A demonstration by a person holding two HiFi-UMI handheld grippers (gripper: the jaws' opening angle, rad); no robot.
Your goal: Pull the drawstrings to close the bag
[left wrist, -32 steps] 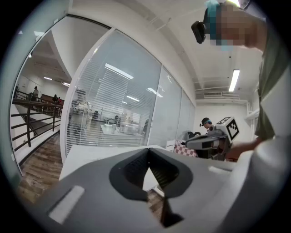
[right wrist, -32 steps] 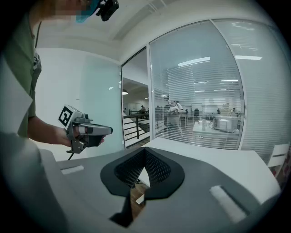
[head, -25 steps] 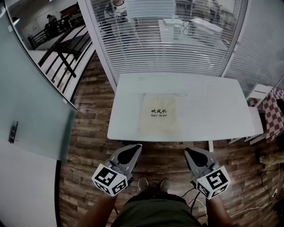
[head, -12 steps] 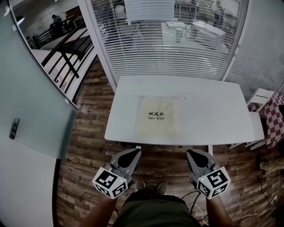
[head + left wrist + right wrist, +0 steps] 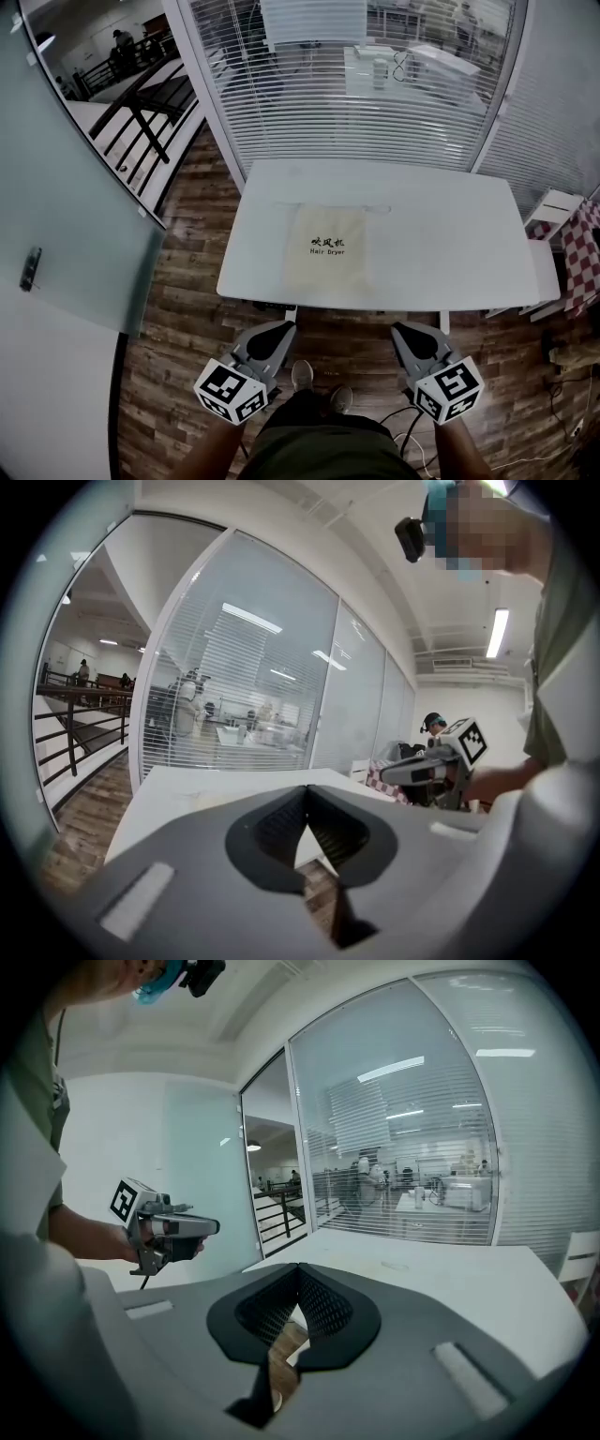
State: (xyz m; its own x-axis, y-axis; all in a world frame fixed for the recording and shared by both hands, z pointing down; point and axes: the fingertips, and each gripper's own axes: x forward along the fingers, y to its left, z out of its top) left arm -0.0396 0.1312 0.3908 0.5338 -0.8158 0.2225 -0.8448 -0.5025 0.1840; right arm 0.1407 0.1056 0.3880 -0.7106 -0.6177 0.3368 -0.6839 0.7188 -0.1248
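With left claw (image 5: 279,330) and right claw (image 5: 409,334) both pressed together and empty, we risk dragging the light bag (image 5: 325,249) across the surface (image 5: 450,246) by its drawstrings (image 5: 379,208).

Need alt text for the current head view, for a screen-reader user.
A cream drawstring bag printed "Hair Dryer" lies flat on a white table, untouched. The person stands short of the table's near edge, holding the left gripper and right gripper over the wood floor, jaws together and empty.
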